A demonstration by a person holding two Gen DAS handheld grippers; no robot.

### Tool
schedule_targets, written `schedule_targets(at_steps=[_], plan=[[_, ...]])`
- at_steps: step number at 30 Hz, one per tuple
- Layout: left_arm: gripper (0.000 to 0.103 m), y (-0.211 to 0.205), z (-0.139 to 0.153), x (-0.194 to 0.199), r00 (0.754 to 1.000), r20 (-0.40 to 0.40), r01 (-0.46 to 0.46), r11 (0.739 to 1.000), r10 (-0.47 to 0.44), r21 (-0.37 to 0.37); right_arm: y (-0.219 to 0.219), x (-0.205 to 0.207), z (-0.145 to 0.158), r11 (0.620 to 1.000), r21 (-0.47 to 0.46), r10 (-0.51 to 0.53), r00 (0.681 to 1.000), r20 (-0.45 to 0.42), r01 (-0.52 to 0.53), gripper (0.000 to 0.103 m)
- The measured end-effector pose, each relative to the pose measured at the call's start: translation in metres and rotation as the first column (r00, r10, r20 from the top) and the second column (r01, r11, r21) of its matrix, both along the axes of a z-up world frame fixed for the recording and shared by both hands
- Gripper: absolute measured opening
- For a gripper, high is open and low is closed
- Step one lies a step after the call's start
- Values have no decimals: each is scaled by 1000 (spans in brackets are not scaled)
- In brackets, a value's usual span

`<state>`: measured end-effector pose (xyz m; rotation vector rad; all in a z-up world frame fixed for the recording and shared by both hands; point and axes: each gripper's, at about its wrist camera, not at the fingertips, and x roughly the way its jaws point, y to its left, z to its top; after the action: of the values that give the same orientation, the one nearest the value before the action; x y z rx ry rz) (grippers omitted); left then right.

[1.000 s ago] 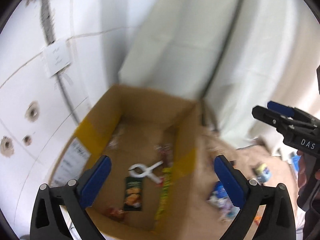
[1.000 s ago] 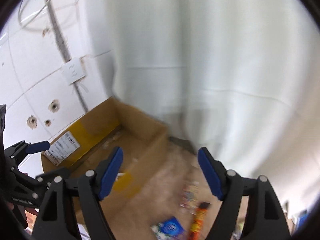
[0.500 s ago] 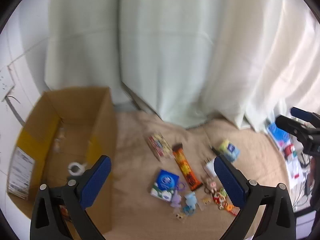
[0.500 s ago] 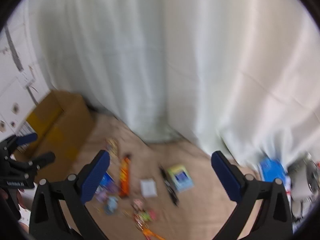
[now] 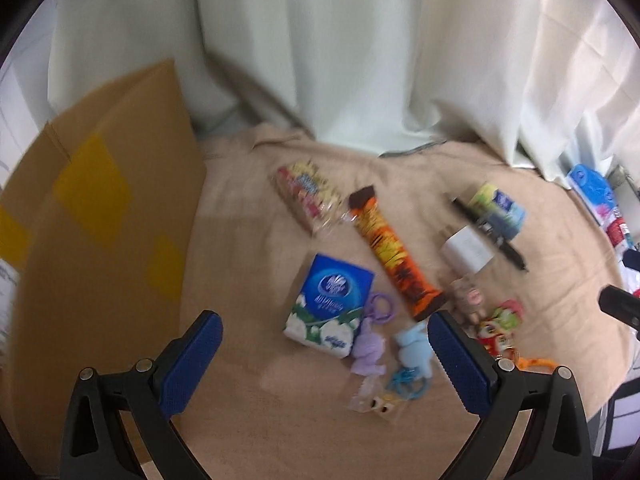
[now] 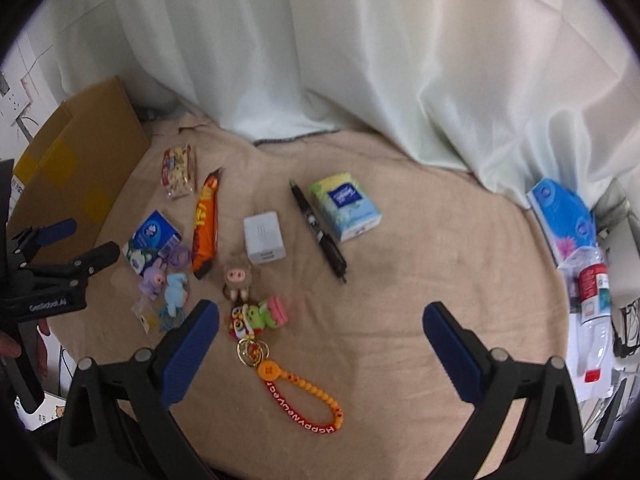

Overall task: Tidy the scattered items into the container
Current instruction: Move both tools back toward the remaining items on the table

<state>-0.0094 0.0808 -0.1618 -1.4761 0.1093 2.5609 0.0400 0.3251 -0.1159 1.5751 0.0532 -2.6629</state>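
Observation:
The cardboard box (image 5: 100, 220) stands at the left of a beige blanket, and only its outer wall shows. Scattered beside it lie a blue tissue pack (image 5: 330, 300), an orange snack bar (image 5: 394, 256), a snack packet (image 5: 308, 196), a white charger (image 6: 263, 238), a black pen (image 6: 318, 230), a green tissue pack (image 6: 346, 206) and several small keychains (image 6: 256, 316). My left gripper (image 5: 322, 322) hovers open above the blue pack and holds nothing. My right gripper (image 6: 320, 308) is open and empty over the blanket, just right of the keychains.
White curtains (image 6: 360, 60) hang behind the blanket (image 6: 420, 280). At the right edge lie a large blue tissue pack (image 6: 564, 216) and a plastic bottle (image 6: 592, 312). A hand (image 6: 24, 344) holds the left gripper's handle at the lower left.
Both views have swung away from the open box, to the right and down over the scattered items. The box interior is now out of sight. Both grippers stay open.

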Motion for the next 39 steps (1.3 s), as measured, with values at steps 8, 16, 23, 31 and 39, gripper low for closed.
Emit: schedule_targets(at_steps=[8, 16, 23, 31, 39], plan=[[103, -1, -37, -13, 999, 28, 25, 998, -23, -57, -9, 3, -20, 999, 7, 36, 999, 22, -36, 103], [103, 5, -57, -32, 998, 53, 47, 995, -43, -83, -9, -6, -36, 999, -12, 39, 998, 58, -38, 103], [103, 9, -72, -46, 995, 85, 68, 994, -61, -86, -12, -10, -42, 998, 17, 56, 997, 59, -57, 103], [103, 9, -81, -60, 990, 116, 82, 995, -75, -60, -22, -10, -47, 996, 35, 84, 994, 70, -87, 103], [103, 15, -80, -62, 990, 91, 118, 989, -110, -90, -28, -10, -50, 993, 32, 111, 991, 72, -113, 103]])
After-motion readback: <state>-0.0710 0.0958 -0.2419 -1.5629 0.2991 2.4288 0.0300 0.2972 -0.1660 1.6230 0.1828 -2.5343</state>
